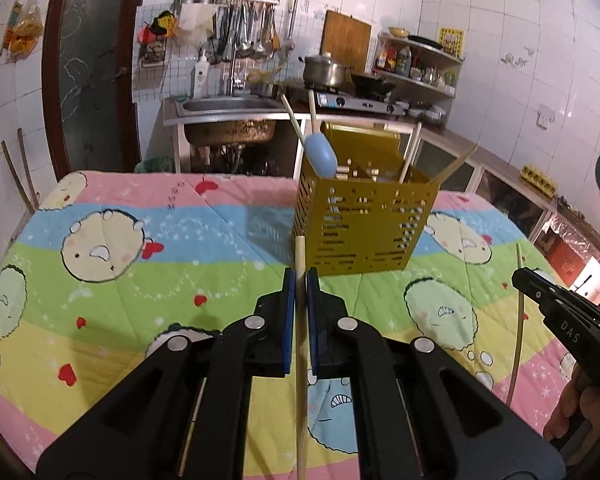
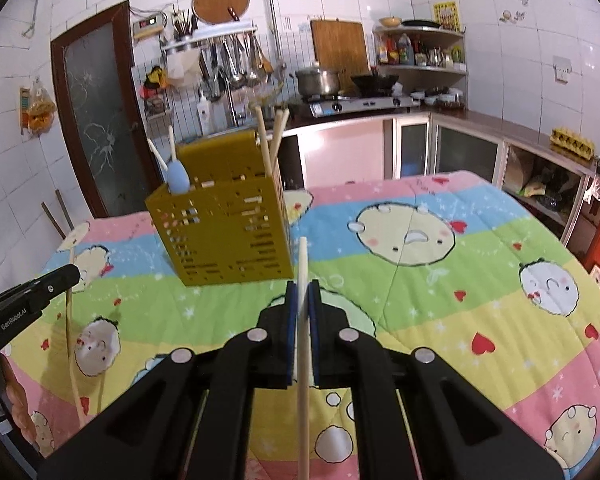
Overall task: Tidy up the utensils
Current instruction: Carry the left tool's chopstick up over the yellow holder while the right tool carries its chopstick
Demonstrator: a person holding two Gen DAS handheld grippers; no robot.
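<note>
Left gripper (image 1: 300, 280) clamping chopstick (image 1: 300, 360) mid-shaft; right gripper (image 2: 302, 292) pinching second chopstick (image 2: 303, 340) likewise. Both hovering over quilted table (image 1: 140, 264), facing yellow holder (image 1: 364, 224) near far edge. Sticks looking light, stiff, slippery; mid-shaft grip suiting them.

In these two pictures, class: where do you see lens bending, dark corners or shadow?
Left wrist view: the tiled wall bows, the corners go black, and the yellow holder shadows the quilt. Right wrist view: the same bowing and black corners; the chopstick stays sharp.
</note>
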